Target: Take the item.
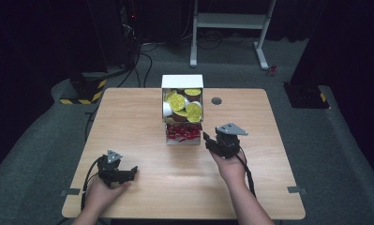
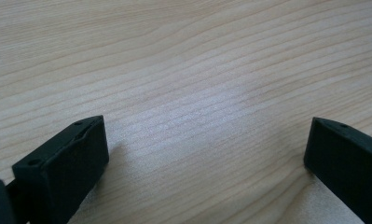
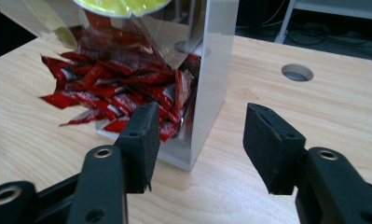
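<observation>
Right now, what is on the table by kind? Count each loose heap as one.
Grippers: 2 (left gripper, right gripper, both open and holding nothing)
White box: 1
Heap of yellow-lidded cups in the box: 1
Heap of red packets in the box: 1
Total: 5

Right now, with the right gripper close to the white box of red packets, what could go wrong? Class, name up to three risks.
1. The right gripper has its fingers astride the corner of the white box; pushing on could shove or tip it.
2. The red packets lie in a loose heap, so a grab might drag several onto the table.
3. Yellow-lidded cups are stacked above; a knock might spill them.
</observation>
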Tool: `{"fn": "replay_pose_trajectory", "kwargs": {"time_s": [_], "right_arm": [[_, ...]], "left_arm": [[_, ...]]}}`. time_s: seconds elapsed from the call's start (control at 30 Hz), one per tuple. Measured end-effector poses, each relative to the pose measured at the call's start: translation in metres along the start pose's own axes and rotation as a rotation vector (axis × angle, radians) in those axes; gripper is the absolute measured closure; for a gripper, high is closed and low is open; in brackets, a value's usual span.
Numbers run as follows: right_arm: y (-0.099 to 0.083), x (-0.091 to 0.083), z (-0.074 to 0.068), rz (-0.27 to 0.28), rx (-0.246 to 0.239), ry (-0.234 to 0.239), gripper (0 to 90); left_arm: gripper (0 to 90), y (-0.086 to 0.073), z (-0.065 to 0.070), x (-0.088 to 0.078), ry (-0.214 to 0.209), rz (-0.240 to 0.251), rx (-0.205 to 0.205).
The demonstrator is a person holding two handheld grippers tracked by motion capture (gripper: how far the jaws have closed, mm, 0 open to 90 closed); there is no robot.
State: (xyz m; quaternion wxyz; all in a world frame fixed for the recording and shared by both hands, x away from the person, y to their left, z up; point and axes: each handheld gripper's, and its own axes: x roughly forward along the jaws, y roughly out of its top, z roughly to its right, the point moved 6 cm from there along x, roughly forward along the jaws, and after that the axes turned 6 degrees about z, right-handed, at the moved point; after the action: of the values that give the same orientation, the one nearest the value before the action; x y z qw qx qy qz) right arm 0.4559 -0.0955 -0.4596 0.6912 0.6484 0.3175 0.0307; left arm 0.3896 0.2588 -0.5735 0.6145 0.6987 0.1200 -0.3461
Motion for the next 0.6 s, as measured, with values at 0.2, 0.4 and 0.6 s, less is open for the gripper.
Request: {"fn": "replay_pose_trajectory", "kwargs": {"time_s": [0.2,0.4,0.6], "right_arm": [[0.004,0.012,-0.003,0.004,0.001,0.012,49.2],[0.006,0.023,-0.004,-0.011,0.005,0.015,55.1],[0.008,0.028,-0.006,-0.02,-0.016,0.01,60.4]], "left_arm": [[0.3,0.0,0.0,0.0,0.003,0.002,-0.003],[0.2,0.0,0.0,0.0,0.002,0.003,-0.003],[0.3,-0.001,0.0,-0.001,0.0,0.002,0.006]]}}
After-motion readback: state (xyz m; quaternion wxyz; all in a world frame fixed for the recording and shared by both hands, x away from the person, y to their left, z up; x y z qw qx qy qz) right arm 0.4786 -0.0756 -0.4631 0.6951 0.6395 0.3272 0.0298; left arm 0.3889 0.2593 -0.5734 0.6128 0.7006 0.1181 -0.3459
